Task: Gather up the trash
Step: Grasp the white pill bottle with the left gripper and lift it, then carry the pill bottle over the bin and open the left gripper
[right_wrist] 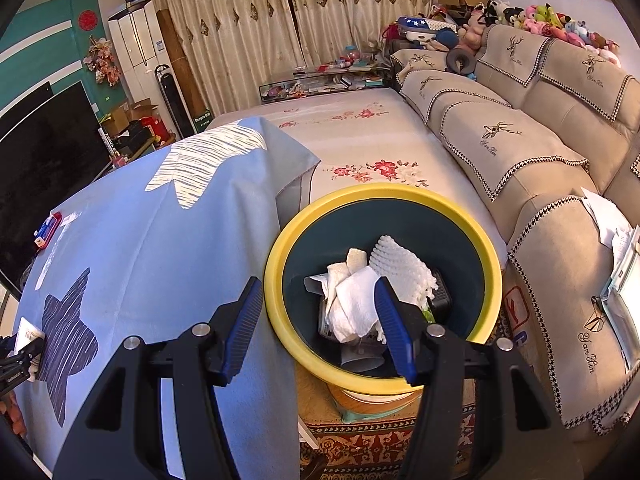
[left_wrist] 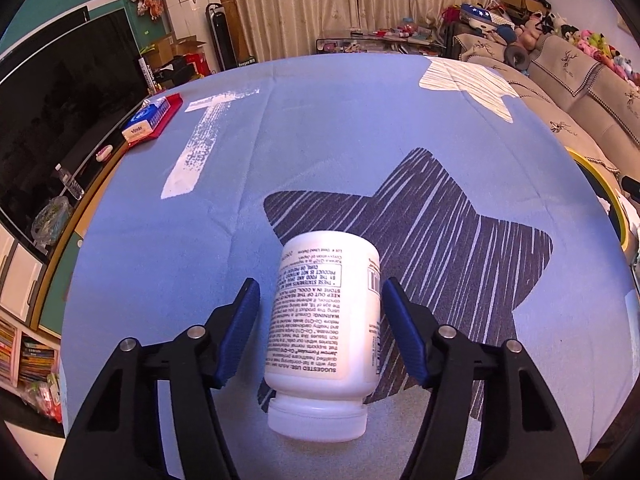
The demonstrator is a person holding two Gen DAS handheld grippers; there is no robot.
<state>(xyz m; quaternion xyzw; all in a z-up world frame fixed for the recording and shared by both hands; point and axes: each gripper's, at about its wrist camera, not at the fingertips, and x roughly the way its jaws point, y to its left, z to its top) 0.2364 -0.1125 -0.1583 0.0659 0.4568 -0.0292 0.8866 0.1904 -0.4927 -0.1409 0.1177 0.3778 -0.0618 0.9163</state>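
Straddling the white bottle (left_wrist: 326,320) with my left tool (left_wrist: 320,330): it lies lower centre on the blue tabletop (left_wrist: 320,140), long axis along my fingers, cap nearest. Jaws half-open, gaps both sides, nothing gripped. Right tool (right_wrist: 318,320) empty over the bin (right_wrist: 276,276).

A white pill bottle (left_wrist: 324,332) lies capless on its side on the blue cloth (left_wrist: 340,128).

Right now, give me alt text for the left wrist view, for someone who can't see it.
A white plastic bottle lies on its side on a blue cloth with star prints, between the blue pads of the left gripper, with a gap showing on each side. A tissue pack sits at the cloth's far left edge; a sofa lies beyond.
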